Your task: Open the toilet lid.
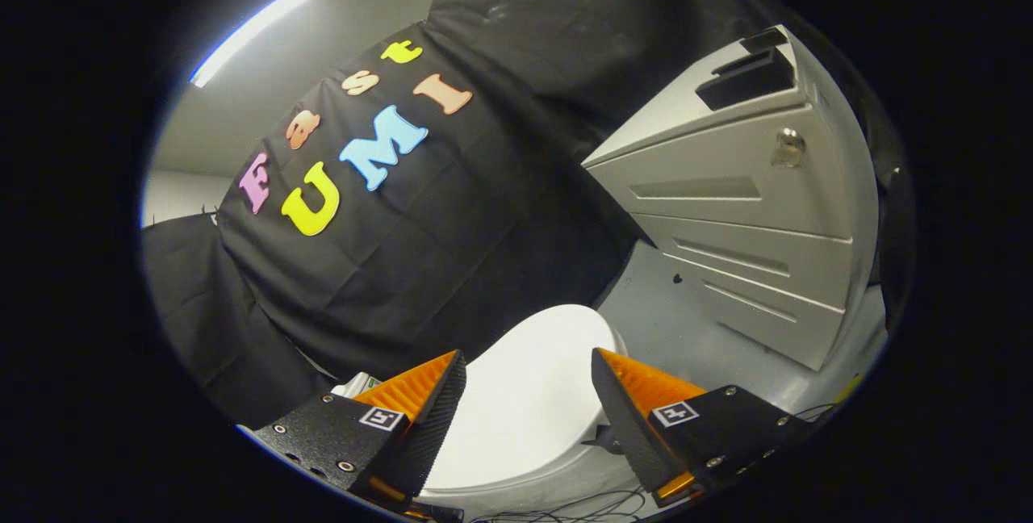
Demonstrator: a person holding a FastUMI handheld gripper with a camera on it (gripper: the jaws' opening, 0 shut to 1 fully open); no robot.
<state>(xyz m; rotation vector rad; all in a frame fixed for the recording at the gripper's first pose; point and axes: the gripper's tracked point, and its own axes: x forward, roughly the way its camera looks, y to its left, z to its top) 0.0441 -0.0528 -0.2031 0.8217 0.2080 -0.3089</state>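
A white toilet with its lid (529,394) lying flat and closed sits below and just ahead of my fingers, seen through the gap between them. My gripper (529,357) hovers above the lid, open, with a wide gap and nothing between the orange-and-black fingers (428,398). Neither finger touches the lid. The view is tilted, so the toilet slants away toward the black cloth wall.
A grey drawer cabinet (742,216) with a lock stands to the right of the toilet on the grey floor (670,313). Black cloth wall (452,240) hangs close behind the toilet. Thin cables (565,507) lie on the floor near the toilet's front.
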